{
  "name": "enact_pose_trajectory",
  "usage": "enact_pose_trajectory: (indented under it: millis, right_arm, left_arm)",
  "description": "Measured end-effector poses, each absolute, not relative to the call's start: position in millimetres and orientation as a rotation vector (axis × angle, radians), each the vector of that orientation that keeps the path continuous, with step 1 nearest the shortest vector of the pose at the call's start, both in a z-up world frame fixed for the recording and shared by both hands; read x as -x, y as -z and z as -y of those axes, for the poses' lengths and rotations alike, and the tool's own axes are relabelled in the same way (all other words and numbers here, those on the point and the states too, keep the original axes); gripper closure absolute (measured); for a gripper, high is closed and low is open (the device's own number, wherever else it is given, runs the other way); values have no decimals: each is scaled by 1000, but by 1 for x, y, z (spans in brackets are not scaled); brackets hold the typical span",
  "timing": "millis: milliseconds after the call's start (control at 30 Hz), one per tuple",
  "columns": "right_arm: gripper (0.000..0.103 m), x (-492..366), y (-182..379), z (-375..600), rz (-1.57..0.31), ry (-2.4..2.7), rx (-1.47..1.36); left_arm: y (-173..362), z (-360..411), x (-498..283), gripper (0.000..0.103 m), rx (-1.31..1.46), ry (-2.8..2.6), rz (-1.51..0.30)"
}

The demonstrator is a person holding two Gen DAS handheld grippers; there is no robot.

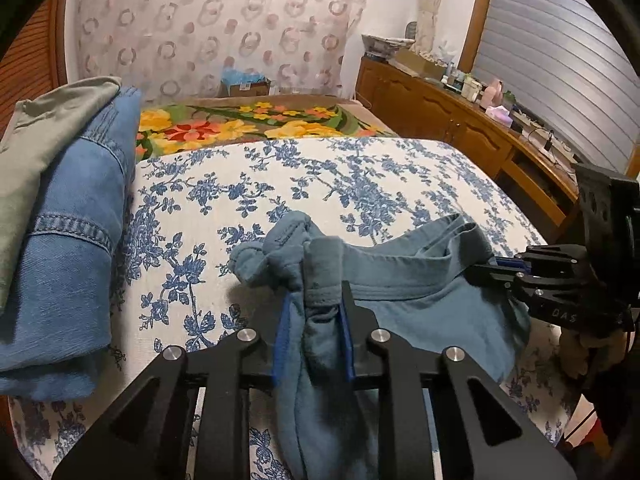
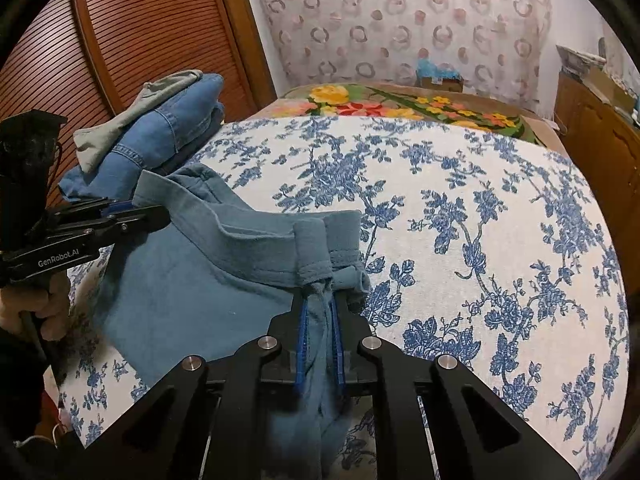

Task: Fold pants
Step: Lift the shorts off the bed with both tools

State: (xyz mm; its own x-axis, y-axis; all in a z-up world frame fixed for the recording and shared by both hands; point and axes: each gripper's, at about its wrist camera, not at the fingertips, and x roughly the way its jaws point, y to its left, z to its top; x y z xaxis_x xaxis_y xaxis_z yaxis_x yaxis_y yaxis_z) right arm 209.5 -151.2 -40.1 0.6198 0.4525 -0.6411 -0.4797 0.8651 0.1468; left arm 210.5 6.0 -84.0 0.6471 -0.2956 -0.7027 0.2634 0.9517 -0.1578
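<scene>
A pair of teal-blue pants [image 1: 404,280] hangs by its waistband between my two grippers, above the bed. My left gripper [image 1: 314,300] is shut on one bunched end of the waistband. My right gripper [image 2: 319,300] is shut on the other end of the pants [image 2: 192,280]. In the left wrist view the right gripper [image 1: 486,270] shows at the right, clamped on the waistband edge. In the right wrist view the left gripper [image 2: 162,213] shows at the left, clamped on the waistband. The pants' legs hang below both grippers, out of sight.
The bed has a white cover with blue flowers [image 1: 360,184] and a bright floral blanket [image 1: 248,120] at its far end. A stack of folded jeans [image 1: 68,260] with a grey-green garment [image 1: 36,140] on top lies at the left. A wooden cabinet [image 1: 460,120] stands on the right.
</scene>
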Motion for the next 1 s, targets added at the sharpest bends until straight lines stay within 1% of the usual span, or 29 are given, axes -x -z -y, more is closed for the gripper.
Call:
enact_pose_trajectory:
  millis: [667, 1000]
  right_arm:
    - [94, -164, 11, 168, -619, -556, 25]
    - [94, -122, -28, 176, -500, -550, 45]
  left_arm:
    - [46, 7, -173, 83, 17, 348, -707]
    - [7, 10, -141, 83, -1, 347, -605]
